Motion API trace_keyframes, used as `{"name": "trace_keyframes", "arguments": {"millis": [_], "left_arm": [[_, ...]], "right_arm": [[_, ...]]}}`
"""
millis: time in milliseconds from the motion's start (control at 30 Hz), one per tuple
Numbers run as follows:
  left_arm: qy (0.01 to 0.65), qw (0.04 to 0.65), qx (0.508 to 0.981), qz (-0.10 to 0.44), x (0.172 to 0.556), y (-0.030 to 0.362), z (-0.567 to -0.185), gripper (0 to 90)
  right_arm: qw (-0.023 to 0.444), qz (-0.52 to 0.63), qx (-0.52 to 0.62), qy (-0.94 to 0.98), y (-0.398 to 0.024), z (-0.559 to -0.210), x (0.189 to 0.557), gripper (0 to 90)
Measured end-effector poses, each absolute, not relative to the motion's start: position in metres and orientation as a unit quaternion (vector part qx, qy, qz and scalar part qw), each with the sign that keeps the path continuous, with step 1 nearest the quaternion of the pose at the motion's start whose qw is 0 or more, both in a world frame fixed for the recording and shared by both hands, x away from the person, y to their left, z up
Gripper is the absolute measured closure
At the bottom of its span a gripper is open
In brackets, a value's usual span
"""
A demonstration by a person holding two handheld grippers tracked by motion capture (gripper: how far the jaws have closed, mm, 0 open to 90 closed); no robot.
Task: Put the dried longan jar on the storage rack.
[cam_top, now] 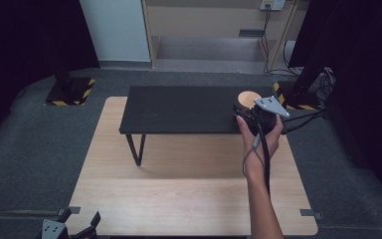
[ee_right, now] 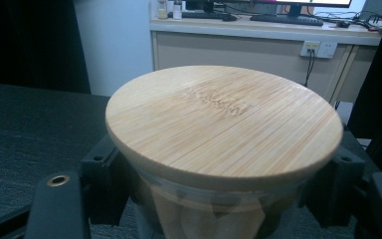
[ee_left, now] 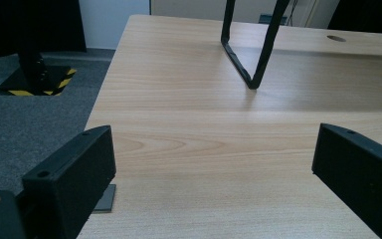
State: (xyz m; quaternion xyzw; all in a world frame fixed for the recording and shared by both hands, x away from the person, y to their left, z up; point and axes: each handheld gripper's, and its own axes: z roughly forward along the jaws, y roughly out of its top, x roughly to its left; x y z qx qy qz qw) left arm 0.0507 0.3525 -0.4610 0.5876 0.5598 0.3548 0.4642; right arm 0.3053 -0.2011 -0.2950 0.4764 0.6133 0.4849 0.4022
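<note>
The wooden table (cam_top: 179,194) carries a low black bench (cam_top: 179,109) across its 12 o'clock half. At the bench's 3 o'clock end the right gripper (cam_top: 251,113) — steered by the person's hand (cam_top: 263,142) — has its 2 jaws clamped around a glass jar (ee_right: 204,209) just under the round bamboo lid (ee_right: 224,119). Down at the table's 7 o'clock corner the left gripper (cam_top: 77,225) sits with jaws spread wide, gripping nothing — bare wood between them.
</note>
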Motion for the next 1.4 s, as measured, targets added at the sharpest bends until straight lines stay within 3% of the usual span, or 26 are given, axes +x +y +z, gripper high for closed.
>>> {"name": "trace_keyframes", "arguments": {"millis": [367,533,700,1400], "left_arm": [[0.559,0.465,0.588,0.353,0.0514,0.3519,-0.4608,2.0],[0.559,0.466,0.589,0.352,0.0514,0.3525,-0.4611,2.0],[0.559,0.466,0.589,0.352,0.0511,0.3533,-0.4606,2.0],[0.557,0.468,0.589,0.353,0.0499,0.3529,-0.4599,1.9]], "right_arm": [[0.397,0.488,0.476,0.614,-0.2041,-0.2949,0.3073,25.3],[0.401,0.496,0.481,0.602,-0.2034,-0.2985,0.3067,8.5],[0.403,0.495,0.479,0.603,-0.2025,-0.2997,0.3078,0.6],[0.410,0.484,0.466,0.616,-0.2006,-0.2968,0.3030,0.6]]}}
